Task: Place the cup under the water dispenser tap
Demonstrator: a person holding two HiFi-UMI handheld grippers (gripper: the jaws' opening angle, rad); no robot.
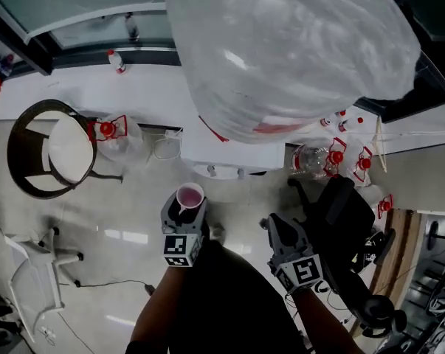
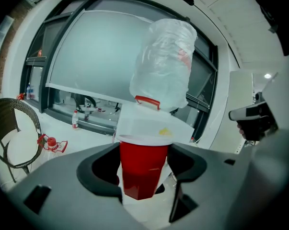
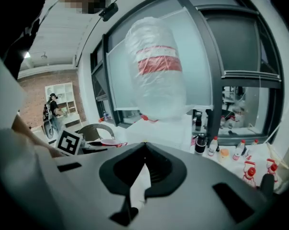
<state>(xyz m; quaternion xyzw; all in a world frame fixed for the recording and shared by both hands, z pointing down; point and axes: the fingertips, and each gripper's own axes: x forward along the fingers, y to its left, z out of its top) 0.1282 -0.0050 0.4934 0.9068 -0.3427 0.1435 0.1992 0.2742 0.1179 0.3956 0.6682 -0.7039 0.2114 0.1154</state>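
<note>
I am looking down on a glossy pale floor [image 1: 119,220] beside a wall of frosted window [image 2: 96,56] with a white ledge [image 1: 74,87] below it.

The biggest thing is the plastic-wrapped bottle [image 1: 288,50], upside down on the white dispenser [image 1: 237,152]; from my head view it covers most of the machine. At the left stands a round wicker chair [image 1: 60,150] with a white cushion. At the right a black office chair [image 1: 347,220] sits close to my right arm. Clear jugs [image 1: 333,157] with red caps crowd the floor to the dispenser's right, and one more lies between it and the wicker chair.

My left tool [image 1: 187,211] is clamped on the cup [image 1: 190,195], one jaw on each side of its wall. My right tool [image 1: 275,227] is off to the right, jaws together, carrying nothing.

The cup is red outside and pale inside. It stands upright in the grip, long axis vertical, mouth up, narrow base down. It hangs in the air directly in front of the dispenser; in the left gripper view its rim overlaps the white front panel. From above it sits just short of the two taps [image 1: 211,171], a little left of them, with a strip of floor showing between. I cannot tell how its height compares with the taps.

A small bottle [image 1: 116,60] stands on the ledge, well apart.
</note>
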